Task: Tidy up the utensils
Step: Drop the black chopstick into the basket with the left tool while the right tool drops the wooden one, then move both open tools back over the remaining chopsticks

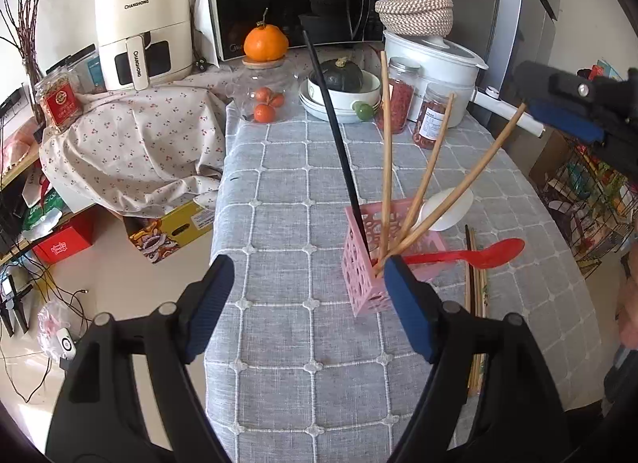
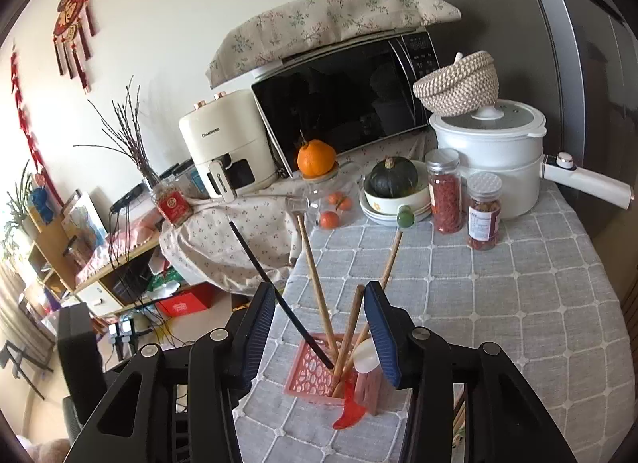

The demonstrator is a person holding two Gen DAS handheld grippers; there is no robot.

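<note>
- The pink basket (image 1: 369,259) stands on the desk (image 1: 287,200), on its grey checked cloth, right of centre in my left view and low centre in my right view.
- In it stand three wooden chopsticks (image 1: 386,152) and one black chopstick (image 1: 333,120), all leaning; the black one tips toward 11 o'clock, the wooden ones fan between 12 and 2.
- My right tool (image 2: 319,327) hangs just over the basket with its jaws partly apart. The chopstick tops rise through the gap, and the pads (image 2: 381,327) press on none of them.
- My left tool (image 1: 309,307) is wide and holds nothing; its right pad (image 1: 406,303) sits just in front of the basket's near corner. I cannot tell whether they touch.
- A red spoon (image 1: 474,254) lies at 3 o'clock from the basket, its handle running behind it.
- A white spoon (image 1: 448,206) lies just behind the basket, at about 2 o'clock.
- More chopsticks (image 1: 476,303) lie flat on the cloth at 4 o'clock, beside the red spoon.
- Farther off at 12 o'clock: bowls holding a dark squash (image 1: 343,74), two jars (image 1: 398,94) of red stuff, a white pot (image 1: 434,64) with a woven basket (image 1: 414,14) on top.
- At 11 o'clock a glass jar (image 1: 263,92) has an orange (image 1: 266,42) on its lid, with a microwave (image 1: 295,0) behind.
</note>
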